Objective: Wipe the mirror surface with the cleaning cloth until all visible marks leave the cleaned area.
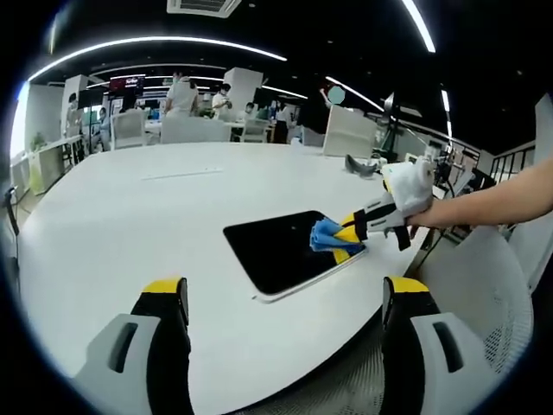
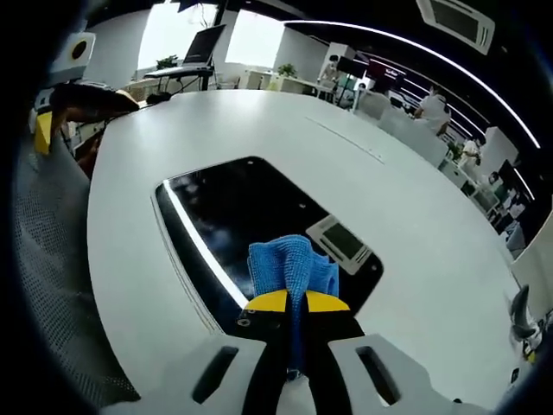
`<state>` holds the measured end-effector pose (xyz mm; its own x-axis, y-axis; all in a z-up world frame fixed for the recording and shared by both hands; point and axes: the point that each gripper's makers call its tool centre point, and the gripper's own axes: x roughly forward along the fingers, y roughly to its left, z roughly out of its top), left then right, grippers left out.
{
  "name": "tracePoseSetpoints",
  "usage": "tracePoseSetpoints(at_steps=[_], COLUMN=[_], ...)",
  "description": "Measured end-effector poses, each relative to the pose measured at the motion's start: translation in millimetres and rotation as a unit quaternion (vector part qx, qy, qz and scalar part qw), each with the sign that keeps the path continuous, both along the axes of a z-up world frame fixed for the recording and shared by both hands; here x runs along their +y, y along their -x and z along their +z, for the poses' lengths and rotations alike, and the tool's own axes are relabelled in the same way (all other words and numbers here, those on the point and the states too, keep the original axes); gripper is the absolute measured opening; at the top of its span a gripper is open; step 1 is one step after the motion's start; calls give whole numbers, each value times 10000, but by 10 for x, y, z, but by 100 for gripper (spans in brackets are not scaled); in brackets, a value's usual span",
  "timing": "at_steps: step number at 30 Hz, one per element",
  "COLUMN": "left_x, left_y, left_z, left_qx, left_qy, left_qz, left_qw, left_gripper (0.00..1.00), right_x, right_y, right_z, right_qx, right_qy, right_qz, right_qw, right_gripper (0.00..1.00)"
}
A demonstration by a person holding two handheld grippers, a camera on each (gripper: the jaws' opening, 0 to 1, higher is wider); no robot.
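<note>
while the right gripper (image 2: 298, 303) is clenched on the blue cleaning cloth (image 2: 292, 268), the cloth sits pressed on the mirror (image 2: 233, 207) at the mirror's edge nearest that gripper, as the right gripper view shows. in the left gripper view the same gripper (image 1: 352, 239) comes in over the mirror's (image 1: 272, 246) far side, cloth (image 1: 325, 235) bunched at its tip. the mirror lies flat on the white table (image 1: 130, 216), close to the table's rim. the left gripper (image 1: 285, 303) hangs released, short of the mirror, holding nothing. to wipe well, i judge the cloth should keep flat contact and travel in overlapping strokes across the mirror toward its untouched end, with light even pressure so the mirror does not slide toward the rim. whether marks remain on the mirror is too faint to tell.
</note>
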<state>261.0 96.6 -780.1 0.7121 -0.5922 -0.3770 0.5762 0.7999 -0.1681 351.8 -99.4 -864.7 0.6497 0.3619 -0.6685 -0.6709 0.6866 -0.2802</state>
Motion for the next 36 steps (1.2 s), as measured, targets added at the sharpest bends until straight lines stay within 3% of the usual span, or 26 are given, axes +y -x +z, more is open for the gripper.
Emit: tracePoseSetpoints(at_steps=[17, 36], left_x=[1, 0], left_y=[16, 18], left_z=[-30, -2], left_qx=[37, -23], left_qy=[-22, 52], left_qz=[-29, -40], left_qw=[10000, 10000], left_gripper=[92, 93], right_x=[-21, -55], right_y=[-257, -568], right_z=[-7, -10], right_qx=[63, 155], right_qy=[90, -138], right_qz=[-81, -457], right_qw=[9999, 9987], right_gripper=[0, 0])
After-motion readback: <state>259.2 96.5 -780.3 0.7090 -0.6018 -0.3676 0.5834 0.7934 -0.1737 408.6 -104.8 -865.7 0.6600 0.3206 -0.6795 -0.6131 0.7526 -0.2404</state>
